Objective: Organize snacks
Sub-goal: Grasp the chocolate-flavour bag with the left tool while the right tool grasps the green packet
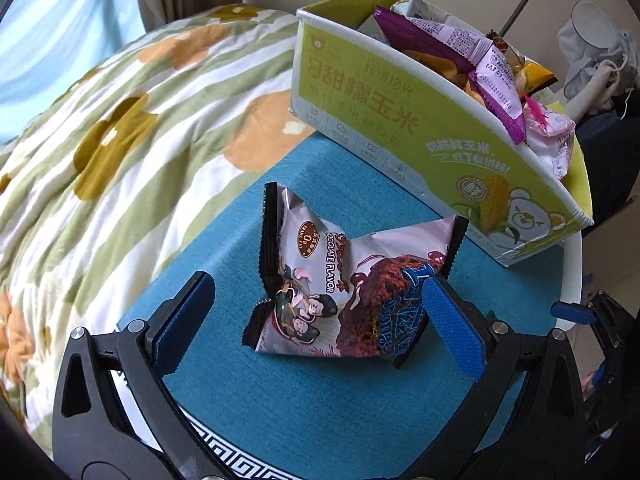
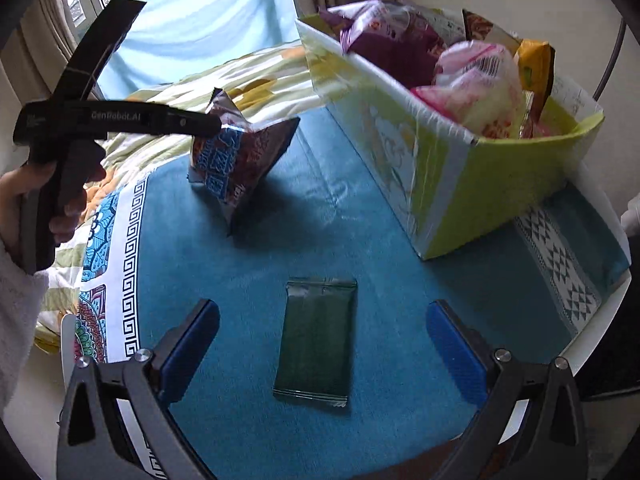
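A pale chocolate-flavour snack packet stands crumpled on the blue cloth, between the wide-open fingers of my left gripper; the right pad is at its edge. It also shows in the right wrist view, with the left gripper's body above it. A flat dark green packet lies on the cloth between the open fingers of my right gripper, not held. A green cardboard box full of snack packets stands behind; it also shows in the right wrist view.
The blue cloth covers a round white table whose rim lies right of the box. A bed with a flowered quilt lies to the left. A curtained window is behind. The box holds purple, pink and yellow packets.
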`<action>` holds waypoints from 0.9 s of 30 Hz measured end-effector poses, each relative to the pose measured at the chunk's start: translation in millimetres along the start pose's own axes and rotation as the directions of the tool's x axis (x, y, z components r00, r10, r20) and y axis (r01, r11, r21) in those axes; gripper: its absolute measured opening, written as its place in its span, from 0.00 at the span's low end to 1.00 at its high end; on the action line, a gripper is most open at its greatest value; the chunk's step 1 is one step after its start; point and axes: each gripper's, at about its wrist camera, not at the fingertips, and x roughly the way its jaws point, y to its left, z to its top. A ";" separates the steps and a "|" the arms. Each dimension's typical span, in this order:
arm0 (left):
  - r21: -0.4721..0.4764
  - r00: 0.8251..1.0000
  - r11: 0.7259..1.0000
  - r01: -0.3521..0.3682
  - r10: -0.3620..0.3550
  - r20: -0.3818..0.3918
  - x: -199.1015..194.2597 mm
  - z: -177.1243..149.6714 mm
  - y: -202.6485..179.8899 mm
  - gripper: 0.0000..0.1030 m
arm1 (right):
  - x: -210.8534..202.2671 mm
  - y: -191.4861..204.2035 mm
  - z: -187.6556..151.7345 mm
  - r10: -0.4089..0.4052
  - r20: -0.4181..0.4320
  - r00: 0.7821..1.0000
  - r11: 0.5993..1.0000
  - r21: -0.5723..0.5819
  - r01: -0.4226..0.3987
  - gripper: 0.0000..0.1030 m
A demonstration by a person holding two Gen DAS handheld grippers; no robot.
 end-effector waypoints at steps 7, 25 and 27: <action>0.025 0.997 0.998 0.052 -0.051 -0.051 33.6 -2.1 -3.5 0.99 | 29.3 3.3 -16.7 -0.030 -0.057 0.998 1.000 -0.011 0.029 1.00; -0.173 0.999 0.984 0.043 -0.042 0.010 22.6 -28.5 -1.8 0.71 | 44.8 -0.6 -24.2 -0.095 -0.039 0.995 0.992 -0.087 0.091 0.80; -0.186 1.000 0.982 0.016 -0.013 0.016 15.1 -35.4 -5.0 0.70 | 43.7 2.3 -26.4 -0.094 -0.031 0.995 0.991 -0.095 0.090 0.75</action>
